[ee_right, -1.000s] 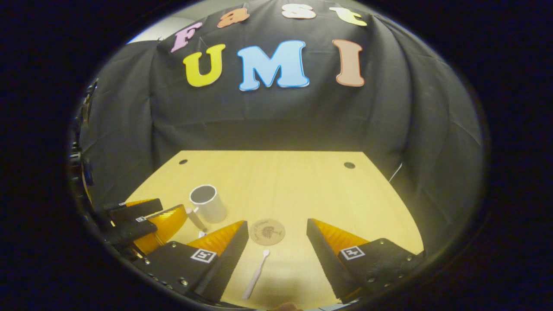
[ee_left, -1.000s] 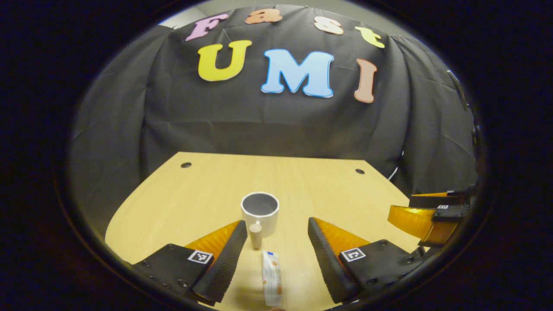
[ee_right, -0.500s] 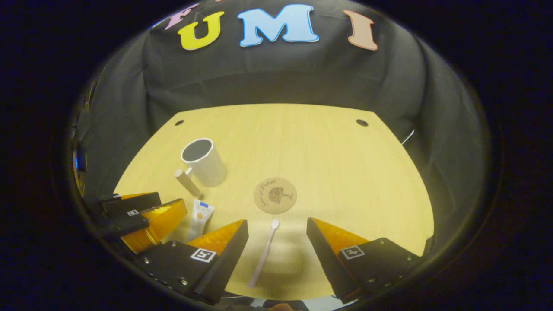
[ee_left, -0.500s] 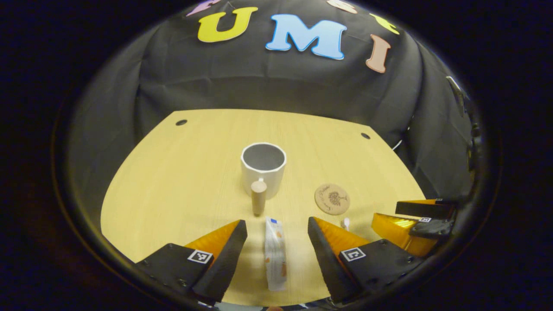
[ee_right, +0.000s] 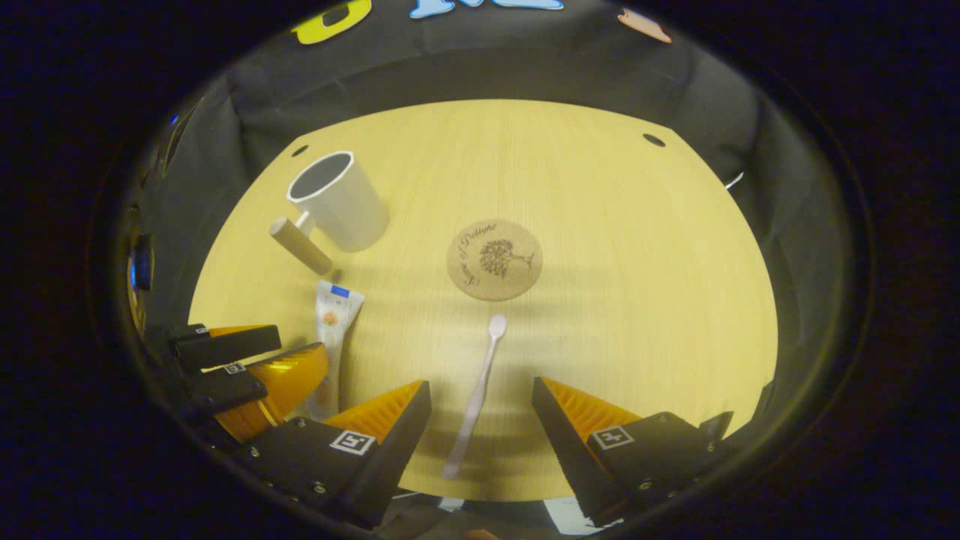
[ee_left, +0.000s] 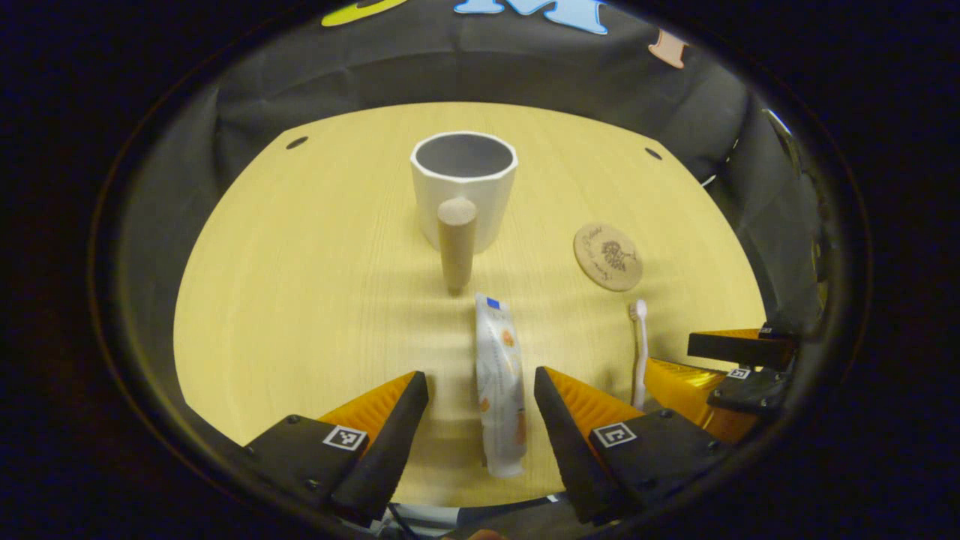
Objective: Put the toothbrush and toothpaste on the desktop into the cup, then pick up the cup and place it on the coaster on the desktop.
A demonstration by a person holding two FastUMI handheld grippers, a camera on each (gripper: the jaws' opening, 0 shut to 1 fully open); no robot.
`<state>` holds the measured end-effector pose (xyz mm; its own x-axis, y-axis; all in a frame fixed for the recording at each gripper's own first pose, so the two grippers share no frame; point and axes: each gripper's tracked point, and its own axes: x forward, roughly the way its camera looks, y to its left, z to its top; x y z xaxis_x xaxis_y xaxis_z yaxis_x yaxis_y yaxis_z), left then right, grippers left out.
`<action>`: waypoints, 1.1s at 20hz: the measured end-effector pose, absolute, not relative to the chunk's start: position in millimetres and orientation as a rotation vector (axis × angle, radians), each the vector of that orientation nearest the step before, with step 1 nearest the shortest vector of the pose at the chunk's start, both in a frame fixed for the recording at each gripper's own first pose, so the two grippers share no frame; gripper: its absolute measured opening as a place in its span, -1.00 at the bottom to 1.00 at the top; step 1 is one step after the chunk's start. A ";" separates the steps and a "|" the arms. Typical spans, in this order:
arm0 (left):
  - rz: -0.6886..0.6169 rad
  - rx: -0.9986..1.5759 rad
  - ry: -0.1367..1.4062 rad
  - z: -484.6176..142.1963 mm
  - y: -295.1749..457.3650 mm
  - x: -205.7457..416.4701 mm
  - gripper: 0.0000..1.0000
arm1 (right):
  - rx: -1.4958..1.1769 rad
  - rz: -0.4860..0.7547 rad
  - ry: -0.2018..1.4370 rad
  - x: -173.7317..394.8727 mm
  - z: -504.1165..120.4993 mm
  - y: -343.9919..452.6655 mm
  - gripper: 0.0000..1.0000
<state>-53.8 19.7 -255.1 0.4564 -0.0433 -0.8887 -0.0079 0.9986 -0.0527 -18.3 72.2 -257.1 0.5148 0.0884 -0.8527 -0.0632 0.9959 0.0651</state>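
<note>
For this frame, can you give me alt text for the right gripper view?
The open right gripper hovers over a white toothbrush lying on the wooden desktop. Beyond it lies a round coaster; at left are a white cup, toothpaste and the left gripper.

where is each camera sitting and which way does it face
Left gripper view: rides the left gripper, looking forward and down over its open jaws at the toothpaste and cup.
Right gripper view: rides the right gripper, looking down over its open jaws at the toothbrush and coaster.
Shared: desktop, cup, toothpaste, toothbrush, coaster; each shows the other gripper.
</note>
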 end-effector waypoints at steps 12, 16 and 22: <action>-0.031 -0.050 1.246 -291.7 -9.5 -43.0 0.87 | -0.017 0.115 1.193 -26.1 -294.0 82.6 0.66; -0.034 0.018 1.243 -293.9 -9.8 -40.6 0.61 | -0.063 0.085 1.217 -28.0 -294.5 72.3 0.41; -0.018 0.045 1.223 -293.8 -6.7 -38.4 0.08 | -0.039 0.093 1.225 -31.9 -298.0 70.8 -0.42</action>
<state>-38.4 -6.7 -293.8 0.3412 0.0102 -0.9399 0.0379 0.9990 0.0246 -31.9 70.8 -298.0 0.3353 0.0503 -0.9408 -0.0921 0.9955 0.0204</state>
